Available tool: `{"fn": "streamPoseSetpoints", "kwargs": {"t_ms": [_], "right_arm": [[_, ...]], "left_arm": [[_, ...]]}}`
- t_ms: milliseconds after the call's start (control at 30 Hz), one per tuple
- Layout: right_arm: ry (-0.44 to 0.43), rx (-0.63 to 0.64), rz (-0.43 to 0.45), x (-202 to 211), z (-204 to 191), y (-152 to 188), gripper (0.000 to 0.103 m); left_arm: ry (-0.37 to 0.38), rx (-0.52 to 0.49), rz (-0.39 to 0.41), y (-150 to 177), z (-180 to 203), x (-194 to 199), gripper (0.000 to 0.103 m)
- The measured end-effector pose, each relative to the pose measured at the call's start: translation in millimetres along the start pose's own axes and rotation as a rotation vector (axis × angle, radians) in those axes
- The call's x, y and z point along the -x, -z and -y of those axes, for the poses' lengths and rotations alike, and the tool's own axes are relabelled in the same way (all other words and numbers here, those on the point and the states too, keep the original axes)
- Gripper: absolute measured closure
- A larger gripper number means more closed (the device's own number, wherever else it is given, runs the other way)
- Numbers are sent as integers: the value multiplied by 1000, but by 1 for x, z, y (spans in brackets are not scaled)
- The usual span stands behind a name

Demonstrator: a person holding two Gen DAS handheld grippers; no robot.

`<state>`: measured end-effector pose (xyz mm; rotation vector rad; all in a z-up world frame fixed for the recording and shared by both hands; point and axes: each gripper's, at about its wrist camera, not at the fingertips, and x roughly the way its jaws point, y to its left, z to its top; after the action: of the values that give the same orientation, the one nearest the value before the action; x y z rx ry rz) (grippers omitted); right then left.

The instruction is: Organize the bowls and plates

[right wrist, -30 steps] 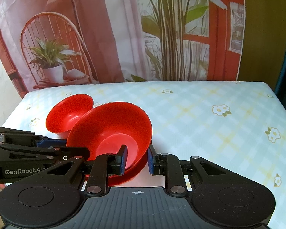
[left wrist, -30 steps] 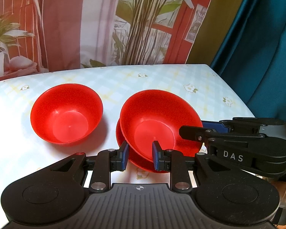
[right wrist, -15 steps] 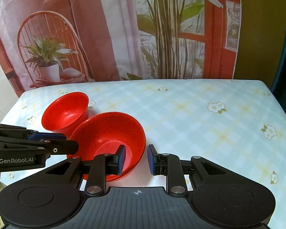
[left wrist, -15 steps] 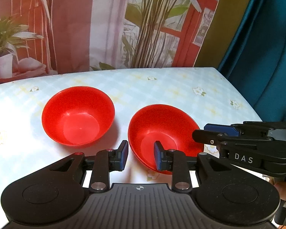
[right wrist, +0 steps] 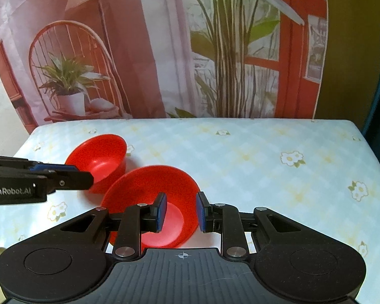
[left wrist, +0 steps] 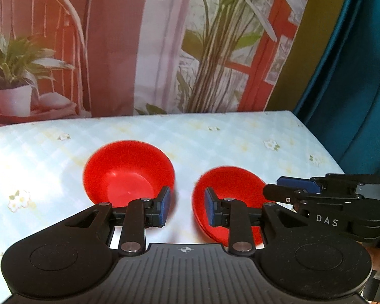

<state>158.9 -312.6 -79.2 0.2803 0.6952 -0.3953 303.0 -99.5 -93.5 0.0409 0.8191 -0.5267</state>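
Left wrist view: left gripper (left wrist: 185, 205) spread, pinching nothing; far bowl (left wrist: 128, 171) ahead-left, near bowl (left wrist: 228, 202) ahead-right, apart on the table (left wrist: 215, 139).

Right wrist view: right gripper (right wrist: 182, 211) spread over the near bowl's (right wrist: 152, 195) rim, unpressed. Judged step: nesting; next, grip rim.

We saw a table (right wrist: 240, 152) covered in a pale blue and yellow checked cloth dotted with small white flowers. Behind it hung a printed backdrop (right wrist: 164, 50) showing a red wire chair (right wrist: 71, 58) with a potted green plant (right wrist: 68, 83) on its seat, tall leafy stems (right wrist: 230, 58), pale pink drapes and a red window frame (right wrist: 288, 50). To the right we saw an olive-yellow strip of wall (left wrist: 299, 50) and a teal curtain (left wrist: 354, 76). The light was soft and even.
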Motion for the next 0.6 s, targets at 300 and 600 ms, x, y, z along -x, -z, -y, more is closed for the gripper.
{"fn": "streamPoseSetpoints", "kwargs": {"t_ms": [300, 600], "right_arm": [[-7, 19, 16, -3, -9, -17, 80], [-10, 43, 22, -13, -23, -35, 80]], "left_arm": [[-33, 25, 30, -8, -23, 9, 72], [-57, 52, 37, -15, -42, 4, 72]]}}
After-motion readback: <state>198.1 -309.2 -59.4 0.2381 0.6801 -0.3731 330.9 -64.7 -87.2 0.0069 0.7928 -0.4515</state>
